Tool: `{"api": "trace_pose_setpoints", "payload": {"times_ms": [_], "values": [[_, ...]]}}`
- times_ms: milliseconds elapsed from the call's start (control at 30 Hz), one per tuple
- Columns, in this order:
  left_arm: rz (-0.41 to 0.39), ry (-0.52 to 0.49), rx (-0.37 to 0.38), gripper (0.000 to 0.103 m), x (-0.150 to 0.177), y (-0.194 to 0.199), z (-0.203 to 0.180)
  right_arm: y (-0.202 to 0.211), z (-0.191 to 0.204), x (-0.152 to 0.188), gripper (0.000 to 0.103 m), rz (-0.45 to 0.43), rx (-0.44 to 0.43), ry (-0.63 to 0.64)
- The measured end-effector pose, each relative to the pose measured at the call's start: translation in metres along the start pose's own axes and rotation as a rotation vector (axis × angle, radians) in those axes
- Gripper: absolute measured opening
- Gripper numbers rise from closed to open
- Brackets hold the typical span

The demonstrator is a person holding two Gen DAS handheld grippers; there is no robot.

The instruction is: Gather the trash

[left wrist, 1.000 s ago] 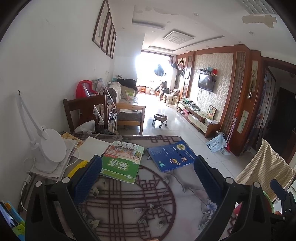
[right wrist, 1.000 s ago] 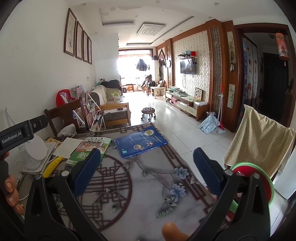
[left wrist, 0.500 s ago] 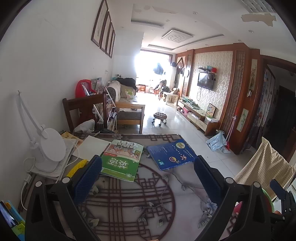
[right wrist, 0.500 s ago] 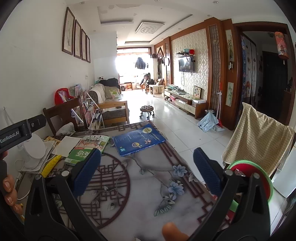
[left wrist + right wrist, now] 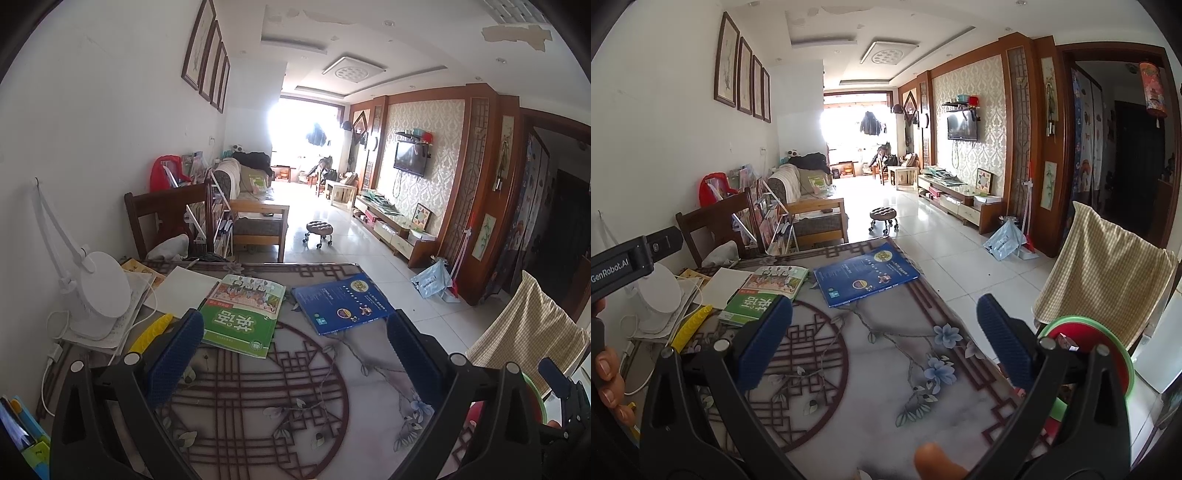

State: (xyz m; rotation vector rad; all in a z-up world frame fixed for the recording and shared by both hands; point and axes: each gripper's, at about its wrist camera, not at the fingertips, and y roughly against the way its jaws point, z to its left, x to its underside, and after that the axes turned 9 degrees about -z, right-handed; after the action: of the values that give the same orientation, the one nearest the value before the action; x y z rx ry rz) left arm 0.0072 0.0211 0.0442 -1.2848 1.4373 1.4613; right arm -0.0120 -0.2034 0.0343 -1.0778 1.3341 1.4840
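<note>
Both tongs, left gripper (image 5: 293, 354) and right gripper (image 5: 884, 338), are held released and empty above the patterned table (image 5: 886, 387), where no trash is discernible, so the green textbook (image 5: 242, 314) risks being seized by mistake.

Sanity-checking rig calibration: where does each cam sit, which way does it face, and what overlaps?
Left wrist: on the left gripper, above the table, facing down the living room toward the bright window; both open fingers show, right gripper's edge at far right.
Right wrist: on the right gripper, same heading, set further right; open fingers, a fingertip and the left gripper's body at left show.
Shared: green book, blue book, lamp, stool, TV.
</note>
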Motion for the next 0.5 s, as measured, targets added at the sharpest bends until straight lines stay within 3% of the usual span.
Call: {"api": "trace_pose_setpoints", "payload": {"times_ms": [367, 500], "values": [[0.039, 0.040, -0.004, 0.095, 0.018, -0.001, 0.004, -0.007, -0.006, 0.008, 0.098, 0.033, -0.009, 0.004], [0.078, 0.067, -0.014, 0.095, 0.022, -0.010, 0.011, -0.029, -0.006, 0.024, 0.098, 0.092, -0.020, 0.036]]}}
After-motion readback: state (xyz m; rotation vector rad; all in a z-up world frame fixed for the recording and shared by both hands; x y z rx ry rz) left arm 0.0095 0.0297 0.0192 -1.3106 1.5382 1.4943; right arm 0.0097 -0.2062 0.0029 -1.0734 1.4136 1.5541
